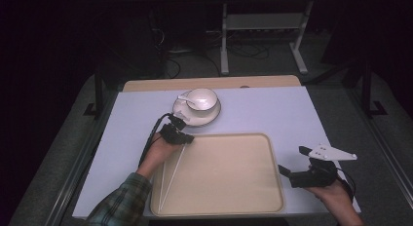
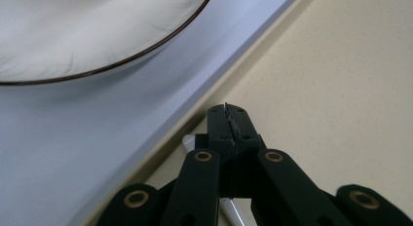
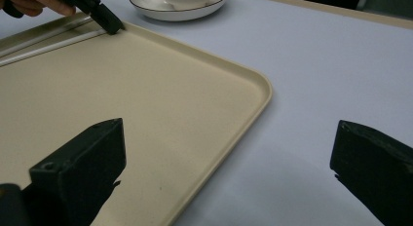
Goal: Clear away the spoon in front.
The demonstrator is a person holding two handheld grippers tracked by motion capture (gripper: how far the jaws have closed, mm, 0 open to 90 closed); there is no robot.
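left gripper [image 1: 187,138]: fingers pressed together at tray's far-left corner; chopstick tip seen just under them, a grip on it can't be confirmed.
right gripper [image 1: 292,168]: fingers spread wide, nothing between them, held past tray's right edge.
chopsticks [image 1: 171,173]: two thin white sticks, laid along tray's left side, splayed toward near end.
tray [image 1: 234,187]: beige, matte, rounded corners, raised rim.
saucer [image 1: 210,119]: glossy white, dark rim line, under bowl [image 1: 202,98]; spoon [image 1: 186,99] partly hidden.
worktop [image 1: 292,114]: smooth, pale lilac.
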